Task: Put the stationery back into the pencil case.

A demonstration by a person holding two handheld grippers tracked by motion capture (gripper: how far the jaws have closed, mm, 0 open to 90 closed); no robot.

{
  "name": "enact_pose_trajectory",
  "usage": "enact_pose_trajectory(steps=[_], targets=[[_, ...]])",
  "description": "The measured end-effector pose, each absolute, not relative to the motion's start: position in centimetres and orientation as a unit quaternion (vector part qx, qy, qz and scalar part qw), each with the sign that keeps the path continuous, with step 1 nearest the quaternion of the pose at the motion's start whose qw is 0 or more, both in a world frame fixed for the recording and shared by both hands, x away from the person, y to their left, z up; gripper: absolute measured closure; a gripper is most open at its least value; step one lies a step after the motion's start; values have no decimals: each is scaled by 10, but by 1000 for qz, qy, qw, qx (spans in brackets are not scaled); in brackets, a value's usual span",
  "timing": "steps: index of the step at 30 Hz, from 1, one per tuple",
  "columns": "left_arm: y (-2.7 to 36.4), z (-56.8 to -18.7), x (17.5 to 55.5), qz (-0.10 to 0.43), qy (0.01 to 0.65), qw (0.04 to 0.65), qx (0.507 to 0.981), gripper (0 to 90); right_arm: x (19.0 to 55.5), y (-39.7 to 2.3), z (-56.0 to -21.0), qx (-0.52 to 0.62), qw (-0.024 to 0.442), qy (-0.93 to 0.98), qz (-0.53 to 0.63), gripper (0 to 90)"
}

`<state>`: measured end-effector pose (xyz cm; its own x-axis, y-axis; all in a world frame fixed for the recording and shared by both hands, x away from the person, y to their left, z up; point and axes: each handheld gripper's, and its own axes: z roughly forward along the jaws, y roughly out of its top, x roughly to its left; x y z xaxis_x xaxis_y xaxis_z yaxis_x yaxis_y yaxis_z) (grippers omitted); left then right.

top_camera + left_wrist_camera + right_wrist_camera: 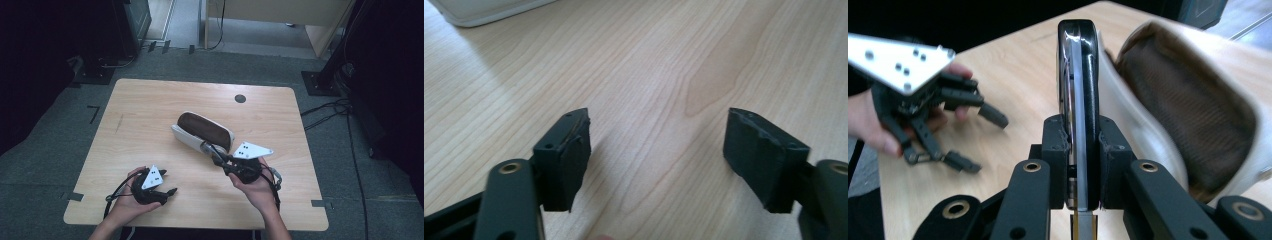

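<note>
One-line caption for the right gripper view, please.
Right claw clamps a thin black-and-chrome handle beside a white case with brown lining; left claw hangs open over the wooden table.

A: What is cut off in the left gripper view?

B: The white case (489, 12) is cropped by the top edge; just a corner is shown.

A: And in the right gripper view?

B: The black tool (1078, 100) is clamped, its lower end hidden between the pads. What kind of tool it is cannot be told.
</note>
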<state>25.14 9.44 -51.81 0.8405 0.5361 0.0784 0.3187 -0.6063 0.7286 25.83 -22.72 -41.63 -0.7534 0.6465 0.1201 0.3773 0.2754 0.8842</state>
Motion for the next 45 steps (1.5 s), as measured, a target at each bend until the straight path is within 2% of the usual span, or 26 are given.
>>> enact_pose_trajectory(steps=[1, 2, 5, 15, 28, 33, 45], targets=[[95, -518, 252, 147, 244, 369, 884, 231, 258, -227, -416, 325, 133, 787, 507, 778], [95, -518, 253, 148, 252, 365, 884, 176, 264, -230, -409, 327, 138, 785, 508, 779], [96, -518, 253, 144, 255, 363, 885, 133, 272, -232, -398, 330, 146, 781, 510, 778], [96, -519, 255, 133, 267, 363, 883, 121, 306, -226, -379, 329, 157, 787, 498, 778], [96, -519, 255, 124, 263, 365, 884, 126, 365, -206, -405, 332, 119, 822, 448, 775], [97, -519, 255, 116, 257, 365, 887, 134, 374, -203, -411, 333, 101, 830, 436, 771], [97, -519, 255, 109, 258, 366, 888, 135, 381, -200, -415, 337, 96, 833, 428, 768]])
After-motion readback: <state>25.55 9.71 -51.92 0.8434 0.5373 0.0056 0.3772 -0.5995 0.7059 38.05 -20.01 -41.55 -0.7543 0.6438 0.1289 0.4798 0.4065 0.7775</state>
